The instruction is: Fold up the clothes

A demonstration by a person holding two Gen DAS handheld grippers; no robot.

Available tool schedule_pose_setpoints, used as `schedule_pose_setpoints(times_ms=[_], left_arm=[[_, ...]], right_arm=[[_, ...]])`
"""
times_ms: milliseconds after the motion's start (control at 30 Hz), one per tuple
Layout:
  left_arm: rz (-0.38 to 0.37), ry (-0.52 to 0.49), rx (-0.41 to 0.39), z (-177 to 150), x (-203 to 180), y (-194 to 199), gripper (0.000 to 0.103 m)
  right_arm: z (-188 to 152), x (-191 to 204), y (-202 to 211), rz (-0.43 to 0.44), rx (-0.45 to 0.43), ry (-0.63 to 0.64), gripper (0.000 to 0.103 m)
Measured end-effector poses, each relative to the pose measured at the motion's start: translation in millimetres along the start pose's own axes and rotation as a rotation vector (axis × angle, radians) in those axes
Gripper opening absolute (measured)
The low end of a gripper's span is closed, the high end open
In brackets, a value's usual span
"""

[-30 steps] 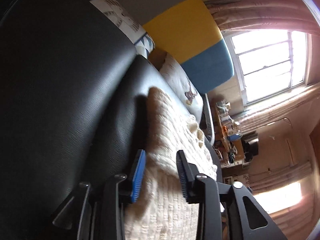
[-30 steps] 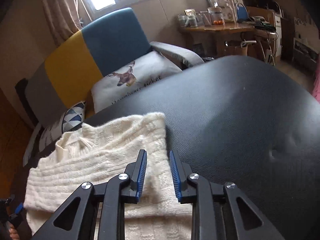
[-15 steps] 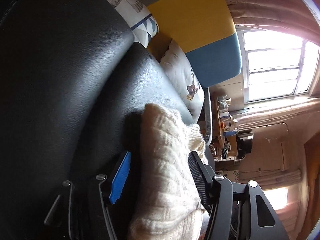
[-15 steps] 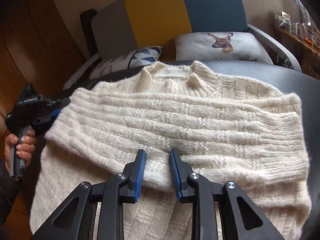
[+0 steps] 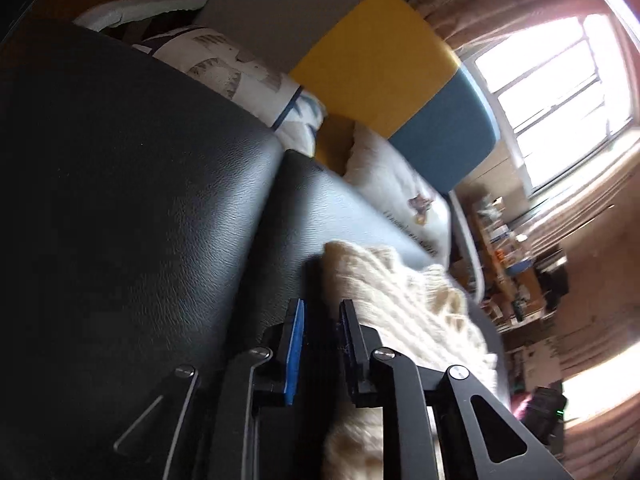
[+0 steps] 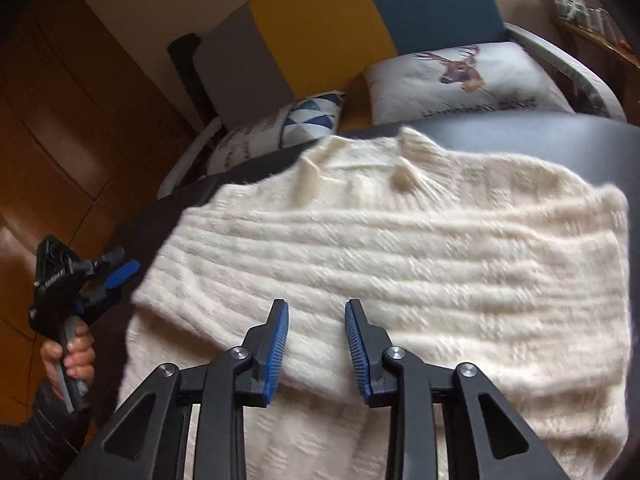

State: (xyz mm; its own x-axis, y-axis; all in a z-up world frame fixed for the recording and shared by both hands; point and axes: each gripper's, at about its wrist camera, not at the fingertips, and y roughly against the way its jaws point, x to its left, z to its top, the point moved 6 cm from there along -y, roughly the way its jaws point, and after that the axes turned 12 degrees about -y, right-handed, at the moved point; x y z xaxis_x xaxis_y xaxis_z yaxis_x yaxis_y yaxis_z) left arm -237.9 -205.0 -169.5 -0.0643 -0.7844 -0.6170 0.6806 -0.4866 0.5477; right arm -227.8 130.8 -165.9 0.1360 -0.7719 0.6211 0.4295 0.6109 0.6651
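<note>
Black leather upholstery (image 6: 560,136) forms the work surface, with a sofa backrest (image 6: 320,28) in grey, yellow and blue panels at the far side and brown wooden panelling (image 6: 60,100) to the left. Two cushions rest against that backrest: one printed with a deer (image 6: 460,76) on the right, one with blue triangles (image 6: 312,118) to its left. A bright window (image 5: 560,92) with curtains shows in the left wrist view, with a cluttered wooden table (image 5: 508,264) below it. Lying flat on the leather is a cream knit sweater (image 6: 400,248), collar toward the far side, with one sleeve folded across the body as a horizontal band. The right gripper (image 6: 316,340) hangs over the near edge of that folded band, its blue-padded jaws spread apart with nothing between them. The left gripper (image 6: 112,280), held in a hand (image 6: 72,356) with a dark sleeve, sits off the left edge of the sweater, apart from the fabric in the right wrist view. In its own view the left gripper (image 5: 320,344) shows jaws parted by a narrow gap, empty, with the sweater (image 5: 400,312) just to the right of the right-hand finger and bare leather under the left one. Both views are somewhat motion-blurred.
</note>
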Motion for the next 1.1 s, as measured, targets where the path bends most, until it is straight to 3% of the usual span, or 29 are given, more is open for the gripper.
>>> schedule_pose_setpoints(times_ms=[67,200,300,467,567,667,733,800,833,867,1000,1100], left_arm=[[-0.129,0.003,0.014,-18,-18,9,0.040],[-0.282,0.034,0.112,-63,-48,1,0.041],[-0.284,0.093,0.125,-81,-48,-4,0.045],[-0.274,0.266,0.053,-68,-24,-8,0.058],[-0.247,0.317,0.030,-61,-12,-12,0.060],[-0.247,0.363,0.000,-62,-4,-4,0.059],[-0.188,0.359,-0.026,-65,1,3,0.050],[-0.115,0.353,-0.040,-72,5,5,0.023],[-0.086,0.352,-0.032,-80,5,2,0.021],[-0.057,0.351,-0.024,-89,4,-2,0.011],[0.016,0.298,-0.023,-98,1,4,0.009],[0.065,0.233,-0.004,-102,-6,8,0.010]], right_arm=[[23,23,-15,0.111,0.062,-0.021,0.039],[66,63,-72,0.282,0.241,-0.098,0.054],[85,85,-124,0.276,0.353,-0.080,0.055],[85,101,-196,0.216,0.566,-0.022,0.055],[77,112,-212,0.275,0.672,0.001,0.057],[77,117,-216,0.316,0.665,-0.007,0.057],[77,119,-219,0.341,0.651,-0.016,0.057],[77,122,-221,0.366,0.638,-0.024,0.057],[78,123,-222,0.378,0.631,-0.028,0.057],[78,124,-223,0.391,0.624,-0.032,0.057],[78,129,-228,0.440,0.596,-0.049,0.056],[72,129,-223,0.402,0.594,-0.025,0.057]])
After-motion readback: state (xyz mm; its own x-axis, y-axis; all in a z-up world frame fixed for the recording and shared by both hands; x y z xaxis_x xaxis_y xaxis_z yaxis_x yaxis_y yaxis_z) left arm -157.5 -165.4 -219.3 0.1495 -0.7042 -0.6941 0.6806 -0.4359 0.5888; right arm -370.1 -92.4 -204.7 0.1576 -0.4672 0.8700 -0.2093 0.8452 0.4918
